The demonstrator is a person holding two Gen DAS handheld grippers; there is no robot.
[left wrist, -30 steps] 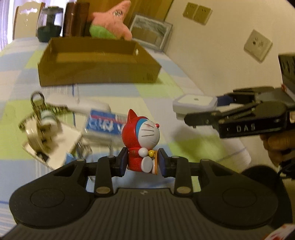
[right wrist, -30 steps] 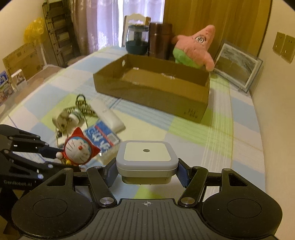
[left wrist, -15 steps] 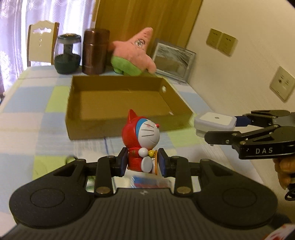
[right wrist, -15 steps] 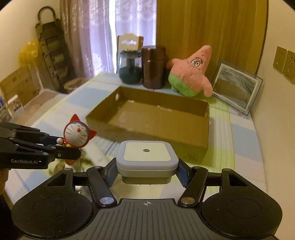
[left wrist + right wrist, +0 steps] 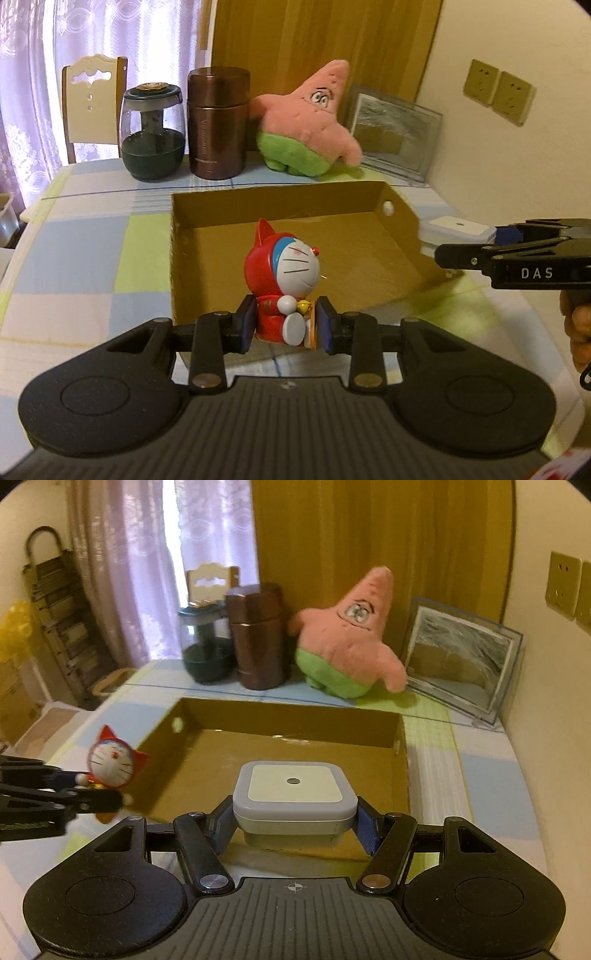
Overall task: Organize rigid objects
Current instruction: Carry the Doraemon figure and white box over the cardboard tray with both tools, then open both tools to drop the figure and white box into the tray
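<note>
Left wrist view shows the left tongs [image 5: 284, 325] clamped on a red cat figurine [image 5: 284, 280], held upright just at the near wall of the open cardboard box [image 5: 295, 236] on the table [image 5: 74, 258]. Right tongs [image 5: 295, 812] grip a white square plug-in light [image 5: 295, 794] at the box's near edge. To do this well, I judge each hand should carry its item clear over the wall, lower it close to the box floor, then part the tongs. Set the two down well apart. Keep the figurine upright so it does not topple.
</note>
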